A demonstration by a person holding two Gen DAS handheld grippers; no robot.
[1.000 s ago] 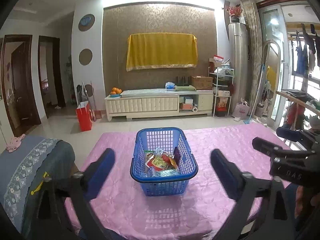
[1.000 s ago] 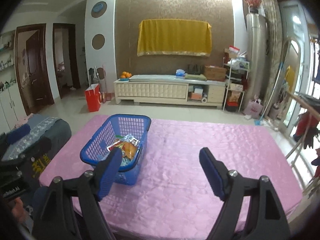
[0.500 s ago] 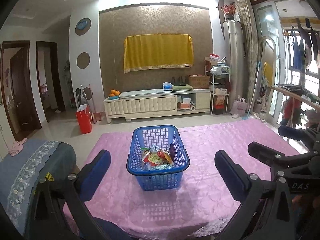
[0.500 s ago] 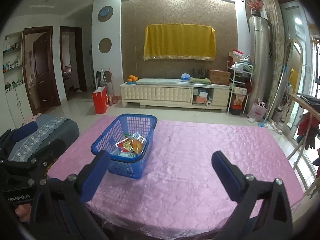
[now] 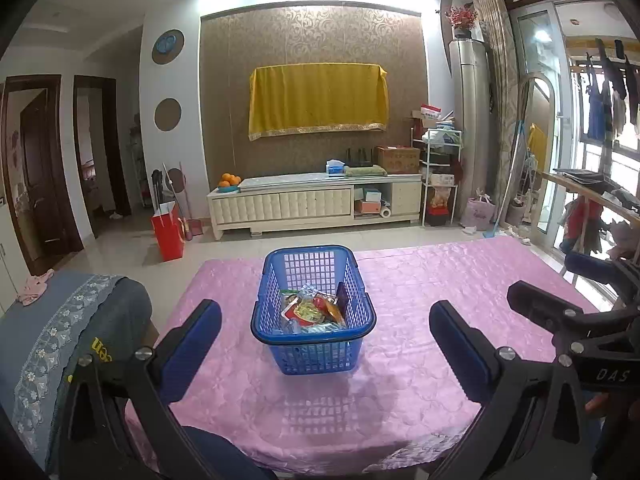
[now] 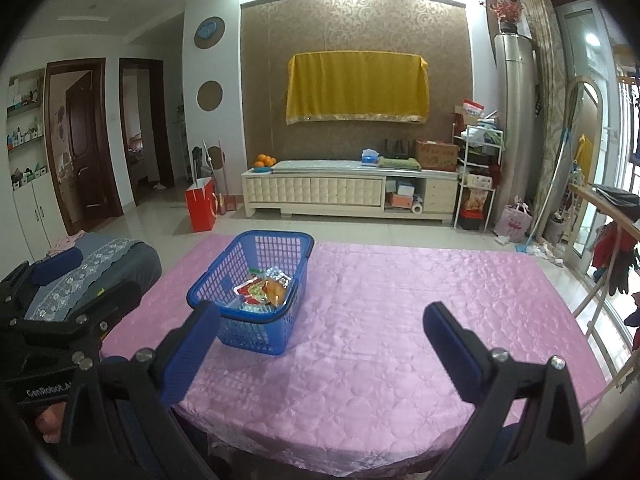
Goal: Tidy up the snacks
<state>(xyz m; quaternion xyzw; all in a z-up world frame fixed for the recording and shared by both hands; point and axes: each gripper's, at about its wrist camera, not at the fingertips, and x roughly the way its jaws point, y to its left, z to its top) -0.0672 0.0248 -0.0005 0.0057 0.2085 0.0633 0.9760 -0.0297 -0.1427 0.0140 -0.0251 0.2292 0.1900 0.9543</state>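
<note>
A pink quilted cover (image 5: 440,300) is lying over the worktop, draping past its near edge. A blue plastic basket (image 5: 316,354) is standing upright on it, toward the left side, holding snack packets (image 5: 310,312).

Left tool (image 5: 325,334) jaws wide apart and empty, right tool (image 6: 320,336) just opened wide, empty

Brown patterned wall (image 5: 312,36) with yellow cloth (image 5: 318,100); cream cabinet (image 5: 316,202) below; tiled floor (image 5: 132,244); ceiling lights on; windows right.
</note>
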